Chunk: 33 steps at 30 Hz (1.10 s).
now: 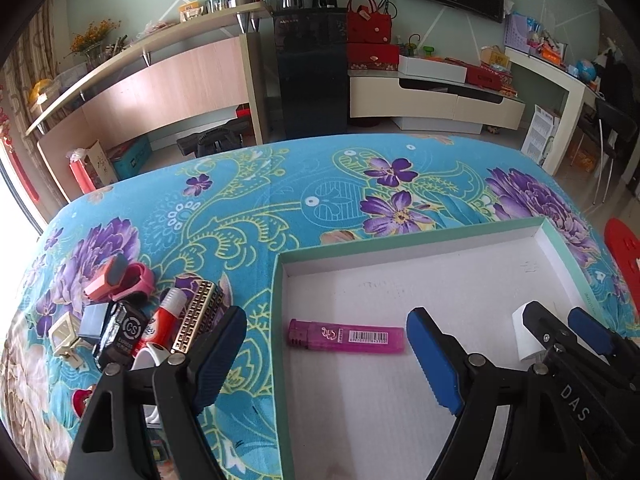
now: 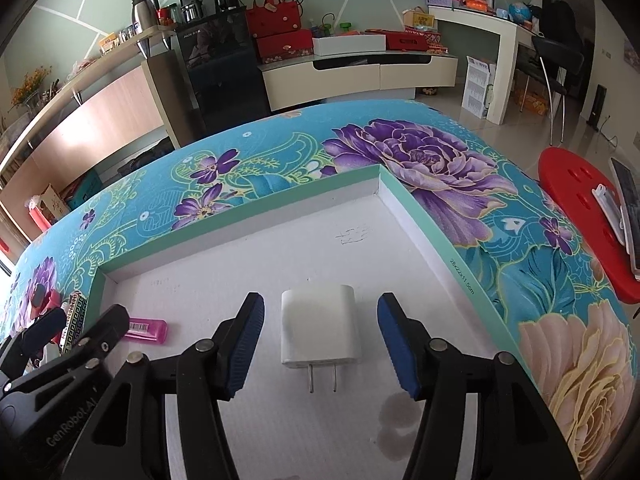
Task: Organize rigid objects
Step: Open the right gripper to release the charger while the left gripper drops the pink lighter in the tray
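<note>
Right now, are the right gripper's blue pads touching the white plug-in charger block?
Apart. The right wrist view shows bare box floor between the white charger block and each pad of the right gripper.

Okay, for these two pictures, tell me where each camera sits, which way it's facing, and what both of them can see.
Left wrist: on the left gripper, angled down across the box's left edge at the pink lighter and the clutter pile; its open fingers and the right gripper show.
Right wrist: on the right gripper, angled down at the white charger lying free between open fingers; the left gripper shows lower left.
Shared: box, lighter, charger, floral cloth.
</note>
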Available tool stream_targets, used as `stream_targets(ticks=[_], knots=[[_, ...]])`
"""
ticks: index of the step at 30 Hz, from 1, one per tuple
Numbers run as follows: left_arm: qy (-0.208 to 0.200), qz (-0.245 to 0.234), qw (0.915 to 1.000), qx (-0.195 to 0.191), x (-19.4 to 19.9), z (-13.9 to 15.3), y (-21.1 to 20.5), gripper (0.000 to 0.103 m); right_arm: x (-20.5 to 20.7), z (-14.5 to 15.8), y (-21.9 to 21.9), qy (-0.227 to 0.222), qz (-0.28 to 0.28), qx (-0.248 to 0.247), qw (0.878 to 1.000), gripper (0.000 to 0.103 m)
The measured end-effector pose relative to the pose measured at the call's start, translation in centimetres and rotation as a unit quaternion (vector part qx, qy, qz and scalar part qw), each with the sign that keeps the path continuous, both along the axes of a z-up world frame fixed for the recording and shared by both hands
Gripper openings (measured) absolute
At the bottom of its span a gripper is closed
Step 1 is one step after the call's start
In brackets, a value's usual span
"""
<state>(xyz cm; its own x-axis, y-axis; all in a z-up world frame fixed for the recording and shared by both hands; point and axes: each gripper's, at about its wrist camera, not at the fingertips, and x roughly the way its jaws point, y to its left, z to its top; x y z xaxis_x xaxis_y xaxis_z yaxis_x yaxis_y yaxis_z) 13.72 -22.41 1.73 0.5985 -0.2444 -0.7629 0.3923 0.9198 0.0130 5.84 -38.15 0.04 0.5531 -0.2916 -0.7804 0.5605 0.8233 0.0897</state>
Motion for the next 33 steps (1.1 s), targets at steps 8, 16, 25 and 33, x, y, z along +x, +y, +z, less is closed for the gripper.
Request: stream_targets(ticks=[8,16,25,33], knots=[[-0.012,0.046,0.9988,-0.007,0.4,1.1,3.5,0.085,0.5,-0.1,0.8,0.009,0.014,-0.004,1.000,0.060],[0.004,0.080,0.9967,-0.009,1.0,0.2,6.0,0.094,1.0,-0.1,1.8,0.021,0.026,-0.016,0.999,0.060],[-0.008,0.097,0.9952,-0.008,1.1,0.1,7.6,0.103,1.1,0.3,2.3,0.019,0.020,-0.032,0.999,0.083],[-0.019,0.115,0.9931,0.005,1.0,0.1,9.5,0.103,1.4,0.5,3.0,0.009,0.019,-0.044,0.999,0.096]])
